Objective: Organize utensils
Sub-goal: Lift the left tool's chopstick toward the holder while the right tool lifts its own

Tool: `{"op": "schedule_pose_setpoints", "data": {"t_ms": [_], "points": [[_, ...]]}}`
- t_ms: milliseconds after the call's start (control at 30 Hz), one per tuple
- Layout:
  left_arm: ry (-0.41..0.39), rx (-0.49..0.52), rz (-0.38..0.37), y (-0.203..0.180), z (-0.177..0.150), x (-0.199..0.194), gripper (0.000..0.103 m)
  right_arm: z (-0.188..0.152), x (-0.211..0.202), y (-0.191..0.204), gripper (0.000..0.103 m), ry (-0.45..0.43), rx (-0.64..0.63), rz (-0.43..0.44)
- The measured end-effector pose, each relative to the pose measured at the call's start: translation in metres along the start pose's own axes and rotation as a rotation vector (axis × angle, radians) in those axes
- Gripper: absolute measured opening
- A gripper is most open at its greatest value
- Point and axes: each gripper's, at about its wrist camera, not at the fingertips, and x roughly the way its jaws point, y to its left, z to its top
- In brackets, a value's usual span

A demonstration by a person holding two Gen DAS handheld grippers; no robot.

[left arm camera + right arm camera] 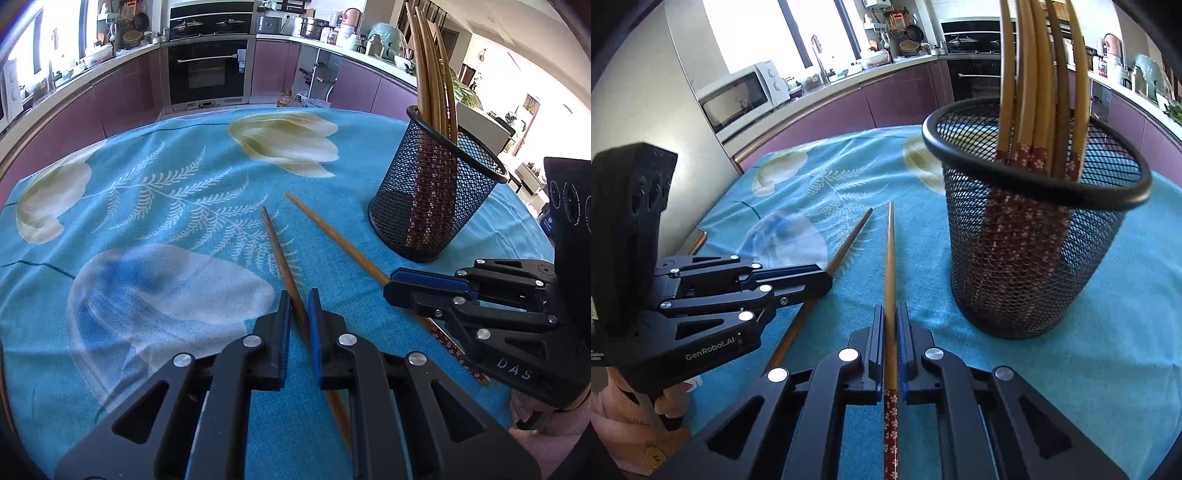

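Observation:
Two chopsticks lie on the blue flowered tablecloth (155, 221). My left gripper (298, 301) straddles the darker brown chopstick (277, 247), its jaws close around it with small gaps; whether it grips is unclear. It also shows in the right wrist view (812, 282), over the same chopstick (849, 240). My right gripper (891, 314) is shut on the lighter chopstick (890, 258), whose end is red with flowers. In the left wrist view it (391, 284) sits over that chopstick (332, 232). A black mesh holder (436, 206) (1015, 258) holds several chopsticks upright.
The table's far edge meets purple kitchen cabinets (122, 96) and a built-in oven (207, 74). A microwave (738, 96) stands on the counter at the left. The cloth to the left of the chopsticks carries nothing.

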Motion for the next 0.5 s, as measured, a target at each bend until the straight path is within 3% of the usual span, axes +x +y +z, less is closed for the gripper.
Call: {"op": "schedule_pose_setpoints", "data": {"t_ms": [267,400,500], "points": [[-0.001,0.035,-0.034,-0.007,-0.008,-0.011,0.009,-0.003,-0.009,0.014,0.006,0.009,-0.048,0.069],[0.017,0.057,-0.027,-0.009,-0.011,-0.008,0.008,-0.005,-0.003,0.017,0.006,0.032,-0.060,0.059],[0.031,0.062,-0.021,-0.009,-0.012,-0.006,0.014,-0.006,0.002,0.019,0.006,0.053,-0.072,0.042]]}}
